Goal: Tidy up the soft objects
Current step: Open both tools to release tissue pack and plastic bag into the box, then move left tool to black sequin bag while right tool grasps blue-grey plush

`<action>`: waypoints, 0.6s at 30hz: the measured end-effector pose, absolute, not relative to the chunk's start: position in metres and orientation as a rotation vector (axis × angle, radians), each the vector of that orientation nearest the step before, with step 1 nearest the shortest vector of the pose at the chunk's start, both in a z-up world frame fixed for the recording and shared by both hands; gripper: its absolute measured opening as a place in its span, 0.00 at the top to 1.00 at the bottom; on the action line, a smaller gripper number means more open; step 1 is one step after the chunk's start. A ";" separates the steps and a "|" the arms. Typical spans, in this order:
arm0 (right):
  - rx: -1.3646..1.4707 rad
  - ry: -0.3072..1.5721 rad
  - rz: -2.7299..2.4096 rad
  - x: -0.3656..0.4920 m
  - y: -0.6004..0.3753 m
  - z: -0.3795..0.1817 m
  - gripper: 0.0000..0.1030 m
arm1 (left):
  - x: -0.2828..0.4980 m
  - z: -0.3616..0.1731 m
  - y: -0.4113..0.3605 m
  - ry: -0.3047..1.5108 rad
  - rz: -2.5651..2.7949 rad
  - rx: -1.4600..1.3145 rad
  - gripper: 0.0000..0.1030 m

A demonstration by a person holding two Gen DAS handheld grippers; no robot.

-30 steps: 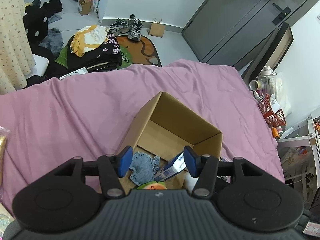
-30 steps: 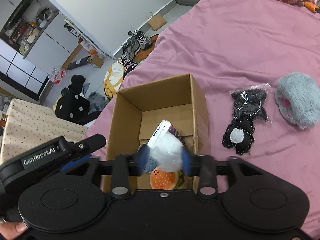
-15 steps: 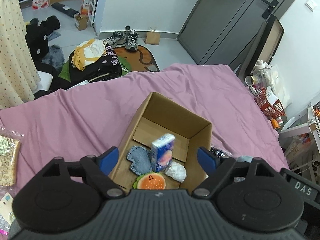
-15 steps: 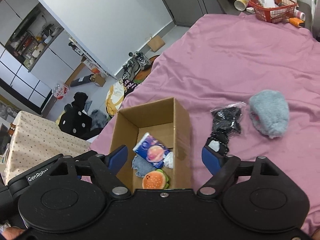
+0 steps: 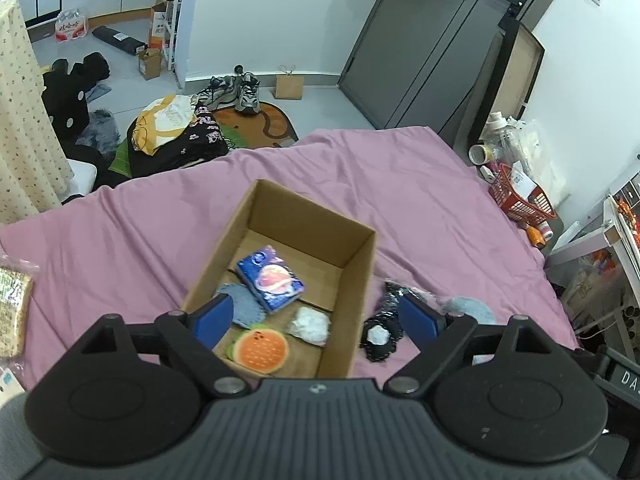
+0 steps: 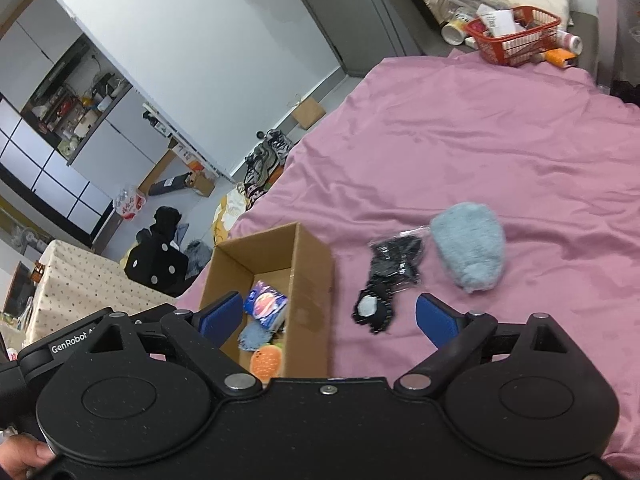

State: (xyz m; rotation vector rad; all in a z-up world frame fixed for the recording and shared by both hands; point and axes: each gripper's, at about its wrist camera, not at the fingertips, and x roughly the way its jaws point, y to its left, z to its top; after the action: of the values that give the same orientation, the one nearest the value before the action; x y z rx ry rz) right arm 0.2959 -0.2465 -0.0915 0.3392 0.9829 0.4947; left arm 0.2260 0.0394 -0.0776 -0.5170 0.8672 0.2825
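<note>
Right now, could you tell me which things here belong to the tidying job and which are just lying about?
Part of the job:
cardboard box
blue tissue pack
burger plush
black lace item
grey fluffy item

Just lying about:
red basket
sneakers
clothes pile

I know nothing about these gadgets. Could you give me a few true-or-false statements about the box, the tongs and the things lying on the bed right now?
1. The brown cardboard box holds a blue tissue packet. True.
2. The fluffy grey-blue pouch lies inside the box. False: it lies on the purple bedsheet.
3. Both the left tongs and the right tongs are open and empty. True.
4. The black lacy item in clear wrap is gripped by the right tongs. False: it lies loose on the sheet.
</note>
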 end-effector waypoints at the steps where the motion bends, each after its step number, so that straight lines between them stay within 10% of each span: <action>1: 0.343 0.980 0.493 0.296 -0.251 -0.092 0.09 | 0.227 -0.077 0.036 0.867 0.280 -0.516 0.14; 18: 0.482 0.943 0.442 0.316 -0.326 -0.117 0.23 | 0.244 -0.068 -0.028 0.825 0.258 -0.442 0.14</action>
State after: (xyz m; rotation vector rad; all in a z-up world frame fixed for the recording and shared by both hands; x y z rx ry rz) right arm 0.3161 -0.3263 -0.1174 0.4820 0.9425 0.4421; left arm 0.2440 -0.0285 -0.0677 -0.4419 0.8253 0.2578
